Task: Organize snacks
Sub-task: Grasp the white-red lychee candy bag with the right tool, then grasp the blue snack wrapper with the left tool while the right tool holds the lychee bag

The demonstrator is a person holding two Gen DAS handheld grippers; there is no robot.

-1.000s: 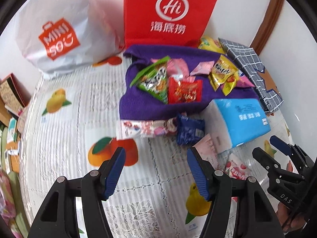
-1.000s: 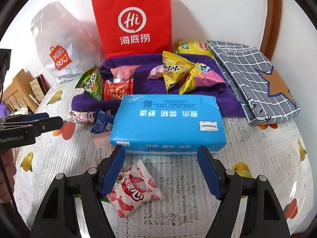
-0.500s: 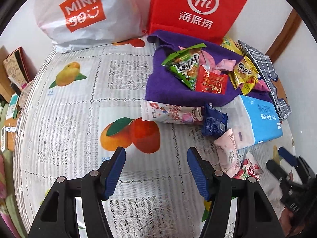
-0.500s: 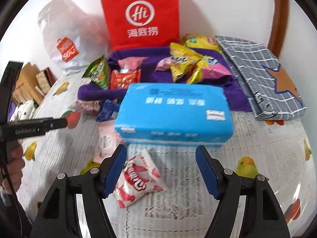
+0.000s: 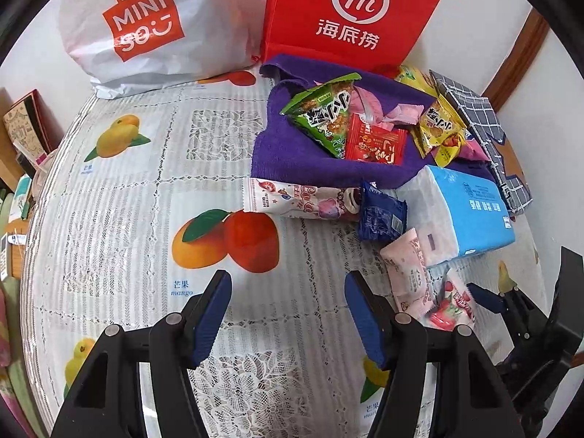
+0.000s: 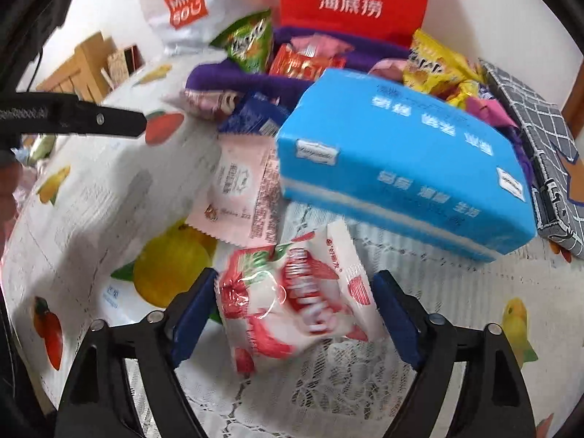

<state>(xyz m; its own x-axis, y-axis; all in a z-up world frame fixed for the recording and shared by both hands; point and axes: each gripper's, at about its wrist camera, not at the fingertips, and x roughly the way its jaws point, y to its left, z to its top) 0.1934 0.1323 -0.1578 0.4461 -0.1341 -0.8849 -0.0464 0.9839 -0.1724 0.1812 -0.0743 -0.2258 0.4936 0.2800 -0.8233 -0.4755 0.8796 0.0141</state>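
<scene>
A red-and-white strawberry snack packet (image 6: 292, 303) lies on the fruit-print tablecloth (image 6: 91, 200). My right gripper (image 6: 295, 281) straddles it, its jaws opening; the blue pads stand at the packet's two sides without pressing. The same packet (image 5: 452, 303) shows at the right of the left wrist view. My left gripper (image 5: 288, 284) hangs open over bare tablecloth (image 5: 127, 200), nothing between its fingers. A pink packet (image 6: 244, 189) and a dark blue packet (image 6: 255, 116) lie just beyond the strawberry one. Green (image 5: 325, 113), red (image 5: 376, 142) and yellow (image 5: 438, 127) snack packets rest on a purple towel (image 5: 292, 146).
A blue tissue pack (image 6: 401, 168) sits close behind the right gripper. A long white-pink packet (image 5: 299, 197) lies at the towel's front edge. A red paper bag (image 5: 350, 11) and a white shopping bag (image 5: 146, 25) stand against the wall. A grey checked cloth (image 5: 489, 124) lies at the right.
My right gripper has sunk and rolled towards the strawberry packet, its jaws have widened and now straddle it. The left gripper shifted slightly early on, then held still.
</scene>
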